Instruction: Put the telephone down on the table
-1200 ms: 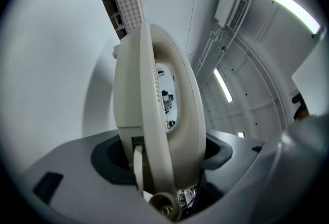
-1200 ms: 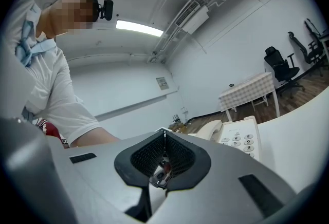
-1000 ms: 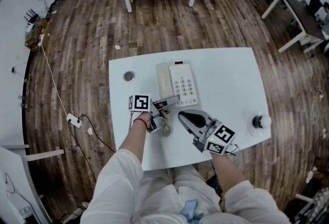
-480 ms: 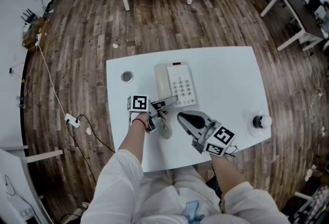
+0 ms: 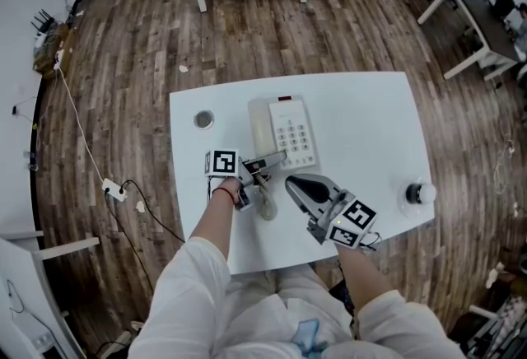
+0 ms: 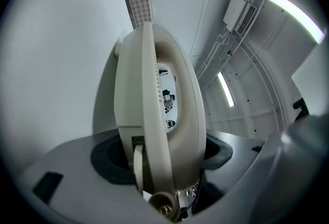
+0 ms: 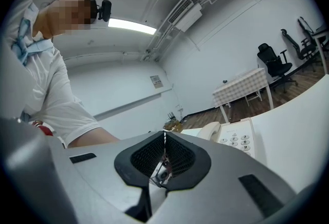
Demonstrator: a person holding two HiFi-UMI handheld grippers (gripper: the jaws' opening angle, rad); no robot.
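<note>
The head view lays out the whole scene. A cream plastic push-button telephone (image 5: pixel 294 135) lies keypad-up near the middle of the white rectangular tabletop (image 5: pixel 370 123). Its long axis runs away from the person, and the end with a small red mark is the far one. Its cream handset (image 5: pixel 261 125) sits in the cradle along the left edge, parallel to that axis.

The left gripper (image 5: pixel 276 158) reaches in at the telephone's near left corner, but from above the grip itself is hidden. The left gripper view shows it. That camera is rolled on its side, so the tabletop (image 6: pixel 46 63) fills the left of the picture. The left gripper (image 6: pixel 164 155) has its fingers spread wide and clamped on the telephone (image 6: pixel 134 99), one under the base and one over the handset (image 6: pixel 190 105). The body stretches away from the lens, with a slit of room showing between handset and base. A shadow lies between base and tabletop; whether the near end is clear of the surface I cannot tell. A beige cord end (image 6: pixel 163 210) hangs close to the lens.

The right gripper (image 5: pixel 293 184) sits just right of the left one, its fingers clenched together on nothing. Its own view alone shows the right gripper (image 7: pixel 163 153) with its dark pads meeting, and the telephone (image 7: pixel 241 138) beyond them to the right.

A small round silver disc (image 5: pixel 204 120) lies left of the telephone.
</note>
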